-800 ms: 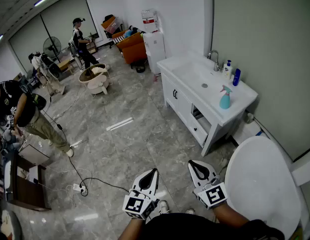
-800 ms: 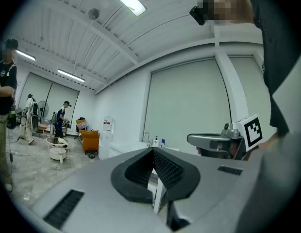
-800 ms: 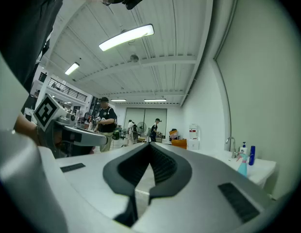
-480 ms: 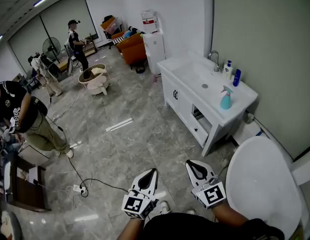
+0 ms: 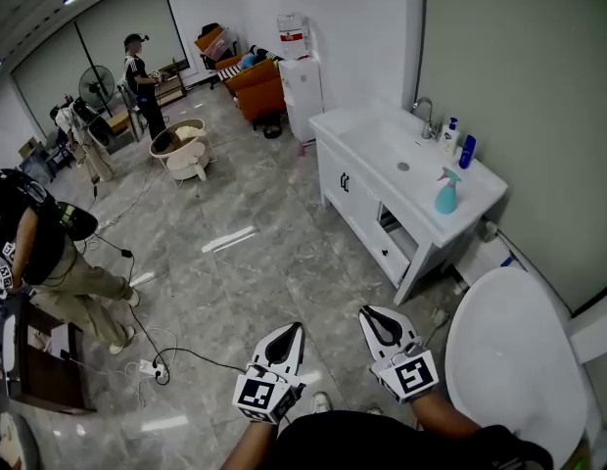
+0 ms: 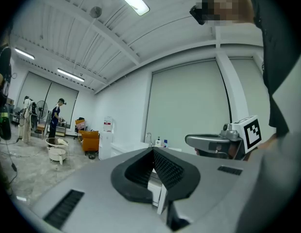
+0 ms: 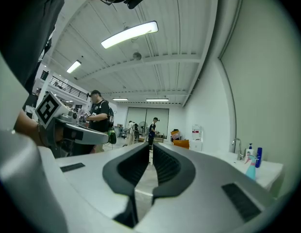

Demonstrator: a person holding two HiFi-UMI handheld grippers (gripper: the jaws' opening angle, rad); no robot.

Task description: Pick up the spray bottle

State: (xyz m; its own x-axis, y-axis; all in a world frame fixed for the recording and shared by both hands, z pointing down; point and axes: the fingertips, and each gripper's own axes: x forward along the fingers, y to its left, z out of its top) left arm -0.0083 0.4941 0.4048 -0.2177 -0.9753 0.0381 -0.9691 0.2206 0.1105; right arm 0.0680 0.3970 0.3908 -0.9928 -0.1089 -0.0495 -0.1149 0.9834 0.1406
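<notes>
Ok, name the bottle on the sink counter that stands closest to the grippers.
The teal spray bottle with the trigger head, alone near the counter's front; the white pump bottle and blue bottle stand by the wall.

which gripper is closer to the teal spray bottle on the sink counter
Right. The right gripper is low in the head view, well short of the spray bottle on the counter; the left gripper sits beside it, farther to the bottle's left.

Grey marble-look floor (image 5: pixel 245 223) runs to a pale green wall (image 5: pixel 519 67) — against it a white cabinet (image 5: pixel 367 213) with a basin (image 5: pixel 396 155) in its tabletop (image 5: pixel 348 130). Farther off: orange sofa (image 5: pixel 259 91), water dispenser (image 5: pixel 302 96), tall windows (image 5: pixel 117 27) — strip light (image 7: pixel 129 34) overhead.
</notes>
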